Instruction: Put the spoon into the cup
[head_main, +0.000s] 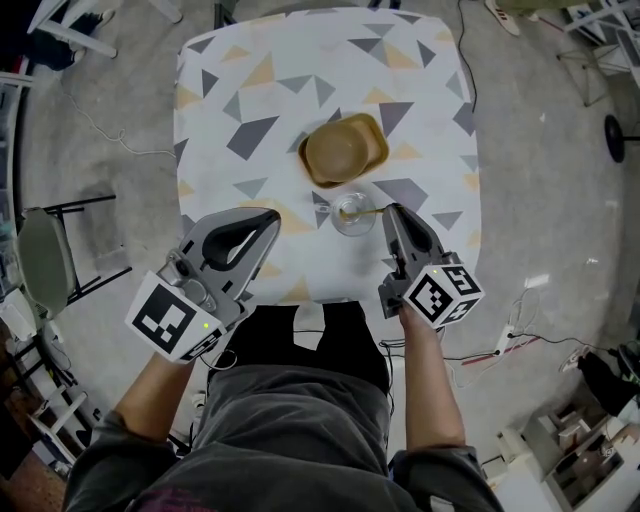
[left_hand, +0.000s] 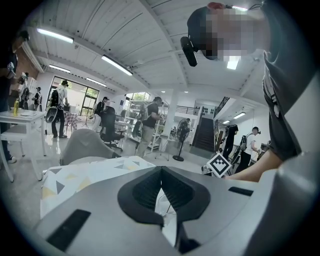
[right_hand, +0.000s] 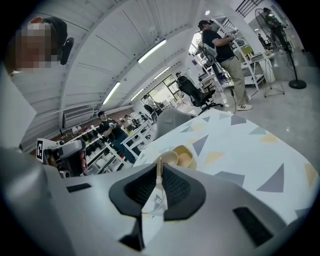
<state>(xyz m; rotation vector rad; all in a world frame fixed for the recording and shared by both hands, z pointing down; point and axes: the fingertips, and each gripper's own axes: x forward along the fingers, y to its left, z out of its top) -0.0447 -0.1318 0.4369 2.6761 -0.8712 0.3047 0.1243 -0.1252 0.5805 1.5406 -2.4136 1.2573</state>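
The right gripper (right_hand: 160, 175) has its jaws nearly pressed together, pinching the thin golden handle of the spoon (right_hand: 160, 163), which stands up between the pad tips at the middle of the right gripper view. The hold is on a narrow, smooth stem, so the likeliest trouble is the handle slipping or swivelling between the pads if the grip loosens before the spoon's weight rests in the cup. A sideways pull or a push downward while still pinching could also lever the light, clear cup (head_main: 352, 214) over or slide it across the table (head_main: 420, 80). It could then knock the tan bowl (head_main: 345, 150), which sits just above it in the head view. In that view the spoon (head_main: 368, 211) runs leftward from the right gripper (head_main: 392, 212) at centre frame. Its bowl end seems to be already inside the cup and its handle crosses the rim to the jaws, so the work looks almost done, with only a clean release left. The left gripper (left_hand: 161, 172) has its jaws closed on nothing and sits at lower left of the head view, well apart from the cup.
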